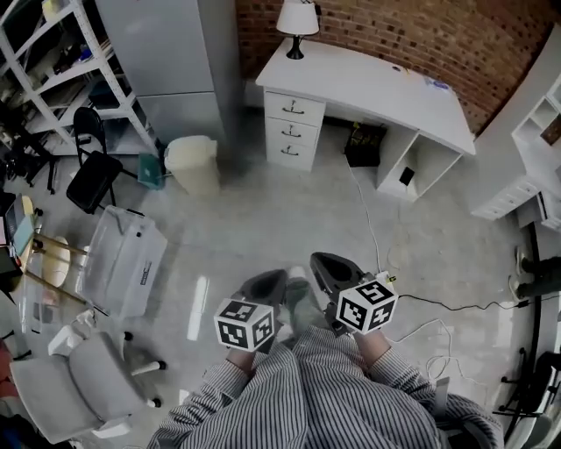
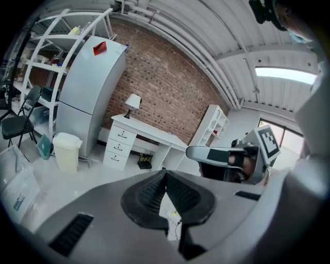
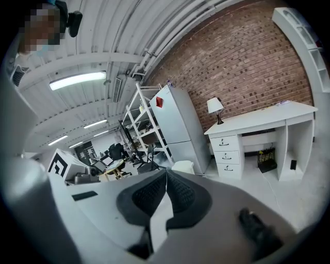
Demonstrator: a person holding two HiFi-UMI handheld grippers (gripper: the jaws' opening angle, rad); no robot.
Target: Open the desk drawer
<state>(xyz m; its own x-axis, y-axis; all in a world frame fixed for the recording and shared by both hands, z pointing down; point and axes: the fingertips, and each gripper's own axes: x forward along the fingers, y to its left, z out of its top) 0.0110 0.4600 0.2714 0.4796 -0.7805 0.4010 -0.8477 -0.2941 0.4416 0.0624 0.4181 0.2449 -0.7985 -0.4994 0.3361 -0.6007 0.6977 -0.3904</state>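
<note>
Nearest, striped sleeves (image 1: 324, 395) at the bottom of the head view, one gripper in each hand, held side by side above the pale floor (image 1: 263, 210).

Left hand-held gripper (image 1: 266, 288): jaws closed tip to tip, nothing between the ribbed pads. Right hand-held gripper (image 1: 331, 268): jaws likewise pressed together, empty. Both point toward the far wall, slightly downward.

Mid-ground: a thin white cable (image 1: 366, 219) trails across the floor from under the bench toward the person. A pale office chair (image 1: 83, 386) sits at lower left. Further out on the left, a cream bin (image 1: 193, 164) and a black folding chair (image 1: 92, 175).

Far: white bench (image 1: 368, 79) against the brick wall (image 1: 412, 31), well apart from both grippers. Its three drawers (image 1: 292, 130) are stacked in the left pedestal, each with a dark handle, all fronts flush and shut. A lamp (image 1: 298, 17) stands on the bench top's left rear corner. A tall grey cabinet (image 1: 166, 53) stands to the left of the bench.
</note>
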